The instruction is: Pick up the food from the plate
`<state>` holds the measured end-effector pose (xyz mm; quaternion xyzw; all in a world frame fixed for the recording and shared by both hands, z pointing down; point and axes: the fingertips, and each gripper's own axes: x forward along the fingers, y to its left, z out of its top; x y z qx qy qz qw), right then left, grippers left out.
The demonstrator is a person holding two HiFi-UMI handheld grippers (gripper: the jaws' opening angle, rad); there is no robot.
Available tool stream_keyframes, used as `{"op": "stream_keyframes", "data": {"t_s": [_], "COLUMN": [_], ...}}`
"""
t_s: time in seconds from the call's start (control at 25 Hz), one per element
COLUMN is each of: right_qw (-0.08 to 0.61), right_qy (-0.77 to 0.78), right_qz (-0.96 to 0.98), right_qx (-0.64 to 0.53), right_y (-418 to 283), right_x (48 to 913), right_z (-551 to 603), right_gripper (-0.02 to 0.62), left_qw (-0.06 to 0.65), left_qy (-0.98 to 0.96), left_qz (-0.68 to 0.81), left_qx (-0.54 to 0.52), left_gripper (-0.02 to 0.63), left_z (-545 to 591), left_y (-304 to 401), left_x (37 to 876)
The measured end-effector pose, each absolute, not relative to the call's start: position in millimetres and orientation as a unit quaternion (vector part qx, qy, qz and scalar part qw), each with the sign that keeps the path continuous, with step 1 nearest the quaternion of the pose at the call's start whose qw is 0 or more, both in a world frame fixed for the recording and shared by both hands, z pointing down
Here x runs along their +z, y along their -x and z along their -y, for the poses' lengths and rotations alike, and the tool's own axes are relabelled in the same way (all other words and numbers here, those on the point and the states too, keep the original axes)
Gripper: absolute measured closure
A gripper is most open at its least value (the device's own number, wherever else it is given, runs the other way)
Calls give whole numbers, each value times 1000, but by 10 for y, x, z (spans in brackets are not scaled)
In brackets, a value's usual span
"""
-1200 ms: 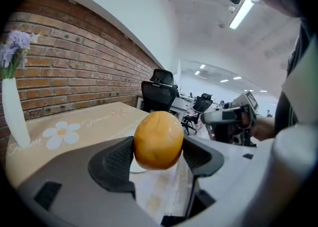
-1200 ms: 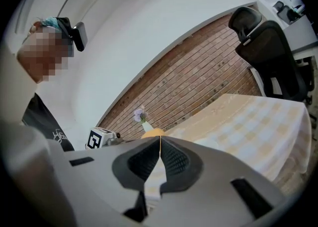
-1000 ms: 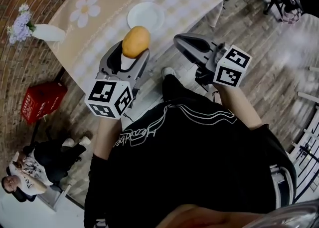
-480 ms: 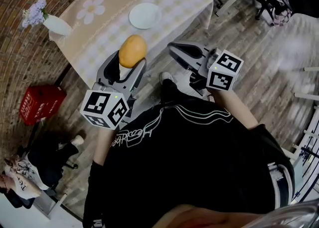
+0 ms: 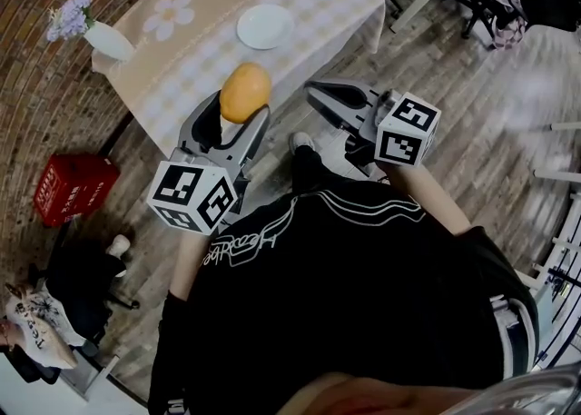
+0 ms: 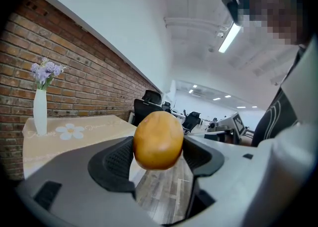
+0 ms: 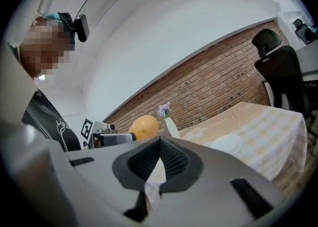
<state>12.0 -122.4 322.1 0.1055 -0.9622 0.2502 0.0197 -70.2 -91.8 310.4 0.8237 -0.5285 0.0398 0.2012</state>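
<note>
One orange oval food item [image 5: 245, 92] sits clamped between the jaws of the left gripper [image 5: 240, 115], mid-frame, below the white plate [image 5: 265, 25] at upper centre. The right gripper [image 7: 160, 159] has its jaws pressed together, empty.

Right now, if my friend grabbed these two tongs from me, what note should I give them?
Left tongs: shut on the yellow-orange fruit, gripped by its sides and held up in the air, on the near side of the table.
Right tongs: shut, with nothing in them, held beside the left ones.
White plate: on the checked tablecloth, bare.
Vase of flowers: at the table's far left corner, out of the way.
Done: the food is off the plate.
Left: probably nothing but holding the fruit steady; don't loosen the left tongs.
</note>
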Motion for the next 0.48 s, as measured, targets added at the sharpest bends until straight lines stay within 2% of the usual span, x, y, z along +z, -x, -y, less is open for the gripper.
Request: {"op": "stream_keyframes", "data": {"t_s": [0.48], "right_qw": [21], "right_qy": [-103], "right_qz": [962], "right_qx": [250], "right_y": [-199], "right_x": [3234], "right_z": [1334], "right_gripper": [598], "left_qw": [203], "left_qy": [-822], "left_qz": [530], "left_qx": [42], "left_gripper": [299], "left_z": [1022], "left_y": [611], "left_x": [3123]}}
